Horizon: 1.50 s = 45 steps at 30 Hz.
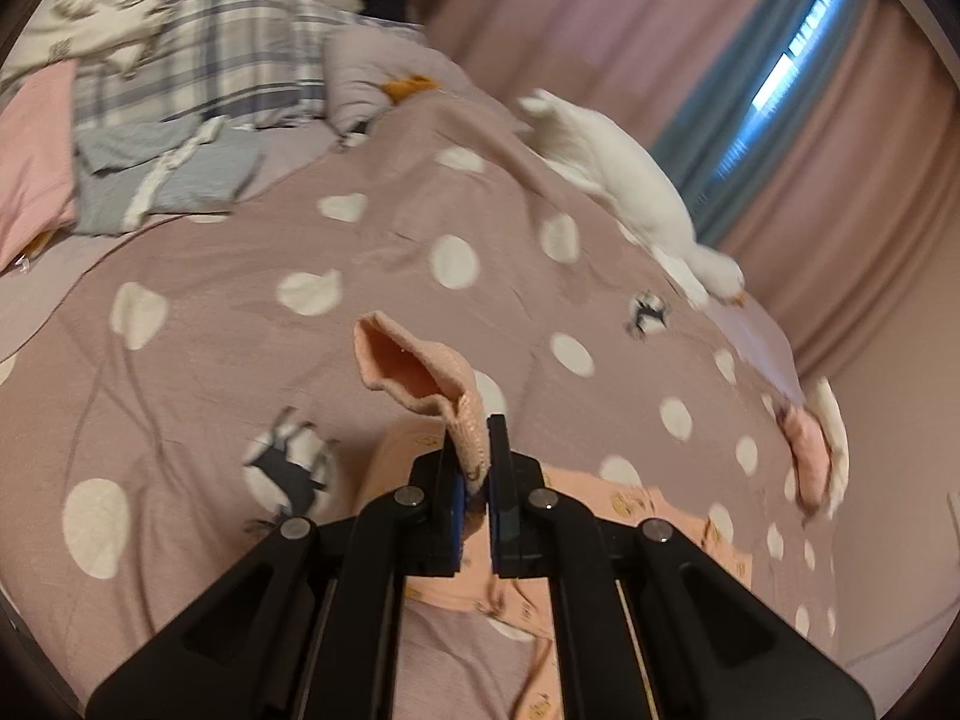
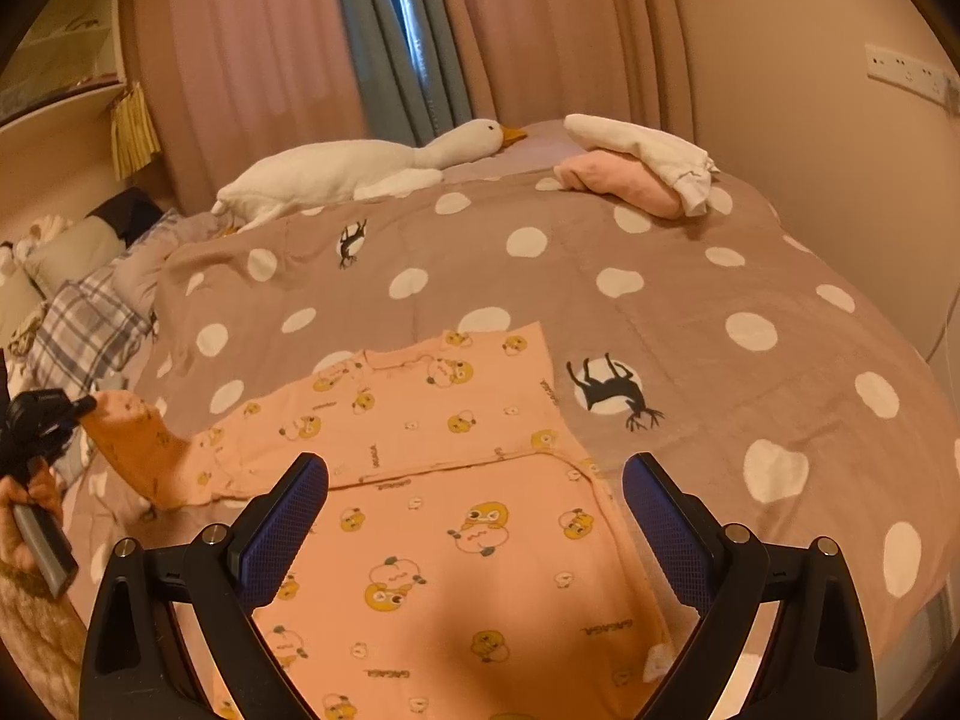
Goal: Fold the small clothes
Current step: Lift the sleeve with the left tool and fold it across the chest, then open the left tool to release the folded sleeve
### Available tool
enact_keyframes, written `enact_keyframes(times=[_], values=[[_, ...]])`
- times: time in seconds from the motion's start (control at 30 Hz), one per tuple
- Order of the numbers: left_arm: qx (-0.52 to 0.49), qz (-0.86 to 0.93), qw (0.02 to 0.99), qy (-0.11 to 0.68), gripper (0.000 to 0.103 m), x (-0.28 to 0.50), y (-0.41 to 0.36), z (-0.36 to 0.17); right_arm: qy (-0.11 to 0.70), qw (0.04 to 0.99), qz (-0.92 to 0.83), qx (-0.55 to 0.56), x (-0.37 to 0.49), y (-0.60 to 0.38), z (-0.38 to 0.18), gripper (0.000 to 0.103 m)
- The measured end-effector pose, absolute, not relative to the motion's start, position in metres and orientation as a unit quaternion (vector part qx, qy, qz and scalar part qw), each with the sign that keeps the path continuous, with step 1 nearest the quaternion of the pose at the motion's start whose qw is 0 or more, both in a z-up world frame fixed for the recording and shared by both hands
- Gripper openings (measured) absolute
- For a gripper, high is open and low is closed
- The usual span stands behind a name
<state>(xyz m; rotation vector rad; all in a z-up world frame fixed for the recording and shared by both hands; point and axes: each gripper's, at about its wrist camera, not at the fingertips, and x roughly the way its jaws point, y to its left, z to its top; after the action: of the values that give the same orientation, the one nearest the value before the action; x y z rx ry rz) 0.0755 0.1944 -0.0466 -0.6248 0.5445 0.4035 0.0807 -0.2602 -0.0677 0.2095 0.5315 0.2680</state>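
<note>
A: The pink top (image 2: 456, 516) lies spread flat on the dotted quilt (image 2: 690, 312), right under the right gripper (image 2: 475, 516). That gripper's jaws stand wide apart, holding nothing, above the body of the top.

B: And the sleeve (image 1: 420, 378)?

A: The left gripper (image 1: 474, 468) is clamped on its cuff, jaws nearly together with the ribbed edge between them. The sleeve is raised off the quilt, its opening gaping to the left. From the right wrist view, that gripper (image 2: 54, 414) sits at the far left, with the sleeve (image 2: 138, 450) rising to it from the top.

B: What's farther back?

A: A folded pink and white pile (image 2: 642, 174) near the quilt's far edge. A white plush goose (image 2: 360, 165) lies along the far side, before the curtains (image 2: 540, 30). Towards the pillows there's a grey garment (image 1: 168, 174) and a plaid blanket (image 1: 222, 60).
</note>
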Motion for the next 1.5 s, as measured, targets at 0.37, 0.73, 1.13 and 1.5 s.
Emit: enact_keyframes(times=[0.37, 0.73, 1.13, 1.5], values=[[-0.223, 0.108, 0.909, 0.335, 0.005, 0.118, 0.11, -0.075, 0.262, 0.95, 0.127, 0.114, 0.081, -0.269, -0.069, 0.098], [-0.183, 0.066, 0.886, 0.422, 0.006, 0.142, 0.06, -0.136, 0.271, 0.947, 0.122, 0.12, 0.083, -0.277, -0.075, 0.098], [-0.185, 0.042, 0.857, 0.479, 0.008, 0.148, 0.052, -0.179, 0.279, 0.945, 0.119, 0.125, 0.087, -0.28, -0.082, 0.098], [-0.221, 0.003, 0.862, 0.457, 0.063, 0.121, 0.059, -0.149, 0.302, 0.935, 0.143, 0.12, 0.099, -0.266, -0.089, 0.098]])
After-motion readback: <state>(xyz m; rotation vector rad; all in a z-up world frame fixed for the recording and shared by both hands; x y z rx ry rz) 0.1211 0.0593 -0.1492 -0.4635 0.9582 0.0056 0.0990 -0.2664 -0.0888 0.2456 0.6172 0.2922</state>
